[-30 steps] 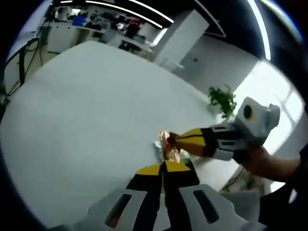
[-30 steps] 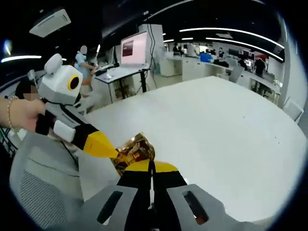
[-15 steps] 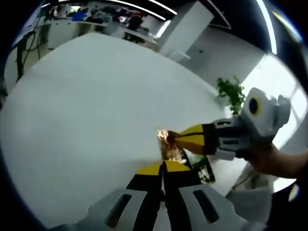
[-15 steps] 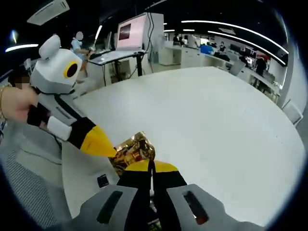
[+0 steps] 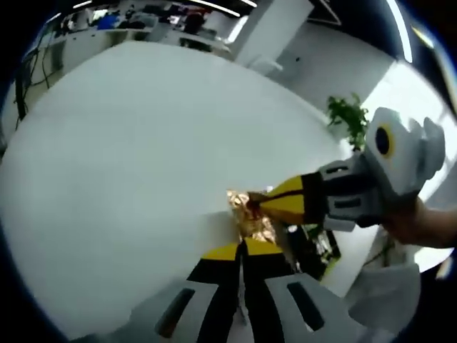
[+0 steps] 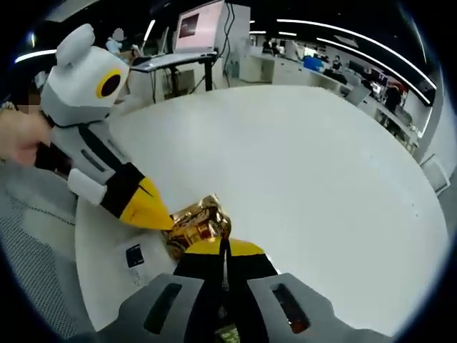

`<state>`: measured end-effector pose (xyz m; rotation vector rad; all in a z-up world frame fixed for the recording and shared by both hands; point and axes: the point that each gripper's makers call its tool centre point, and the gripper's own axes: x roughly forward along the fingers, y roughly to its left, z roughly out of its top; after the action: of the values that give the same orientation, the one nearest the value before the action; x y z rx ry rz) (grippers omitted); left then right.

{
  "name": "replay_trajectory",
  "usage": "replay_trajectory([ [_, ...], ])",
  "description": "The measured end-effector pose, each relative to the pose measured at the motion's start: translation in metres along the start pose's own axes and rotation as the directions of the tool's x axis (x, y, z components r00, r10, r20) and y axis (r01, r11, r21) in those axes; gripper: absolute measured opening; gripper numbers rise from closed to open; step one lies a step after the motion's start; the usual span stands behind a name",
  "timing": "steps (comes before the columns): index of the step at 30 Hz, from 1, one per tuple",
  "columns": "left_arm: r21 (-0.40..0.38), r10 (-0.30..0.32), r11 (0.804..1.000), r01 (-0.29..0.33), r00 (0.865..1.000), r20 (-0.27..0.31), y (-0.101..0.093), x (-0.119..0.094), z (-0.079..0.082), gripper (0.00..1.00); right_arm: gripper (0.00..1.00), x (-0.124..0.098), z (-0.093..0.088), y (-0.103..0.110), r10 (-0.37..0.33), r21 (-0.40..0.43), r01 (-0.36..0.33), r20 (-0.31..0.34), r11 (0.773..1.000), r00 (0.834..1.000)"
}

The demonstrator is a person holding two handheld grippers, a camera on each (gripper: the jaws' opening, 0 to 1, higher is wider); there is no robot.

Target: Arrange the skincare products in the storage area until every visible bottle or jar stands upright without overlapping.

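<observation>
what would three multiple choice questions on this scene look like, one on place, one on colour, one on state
1. Where is the gold object?
A. between the tips of both grippers
B. at the far edge of the table
C. on a chair

2. What colour are the gripper tips?
A. red
B. yellow
C. green

3. How do the jaws of the two grippers stand?
A. both wide open
B. one open, one closed
C. both closed on the gold object

Answers:
1 A, the gold object sits where the left gripper and the right gripper meet above the white table.
2 B, both tips are yellow over black.
3 C, each pair of jaws is pressed together at the gold object.
</observation>
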<state>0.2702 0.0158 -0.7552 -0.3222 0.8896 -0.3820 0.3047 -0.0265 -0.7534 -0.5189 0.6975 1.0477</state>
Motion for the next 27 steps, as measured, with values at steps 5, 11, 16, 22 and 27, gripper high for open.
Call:
replay_trajectory([
  [5, 0.059, 0.018, 0.998, -0.016, 1.0, -0.023, 0.003, 0.007, -0.004, 0.05, 0.01, 0.008, -0.008, -0.001, 0.004, -0.035, -0.005, -0.03, 0.999, 1.0],
  [11, 0.093, 0.026, 0.995, -0.023, 0.999, -0.033, 0.005, 0.009, -0.005, 0.05, 0.01, 0.008, -0.009, -0.001, 0.002, -0.063, -0.005, -0.039, 0.998, 0.999],
  [16, 0.189, 0.052, 0.981, -0.044, 0.998, -0.04, 0.008, 0.009, -0.003, 0.06, 0.01, 0.011, -0.01, -0.001, -0.001, -0.073, -0.002, -0.039, 0.997, 0.999],
  [22, 0.253, 0.063, 0.966, -0.05, 0.997, -0.041, 0.007, 0.009, -0.003, 0.07, 0.01, 0.012, -0.008, -0.002, -0.001, -0.088, -0.002, -0.033, 0.996, 0.999],
  [27, 0.315, 0.098, 0.946, -0.08, 0.994, -0.041, 0.011, 0.003, 0.006, 0.05, 0.01, 0.013, -0.008, -0.002, -0.006, -0.083, 0.004, -0.03, 0.997, 1.0],
])
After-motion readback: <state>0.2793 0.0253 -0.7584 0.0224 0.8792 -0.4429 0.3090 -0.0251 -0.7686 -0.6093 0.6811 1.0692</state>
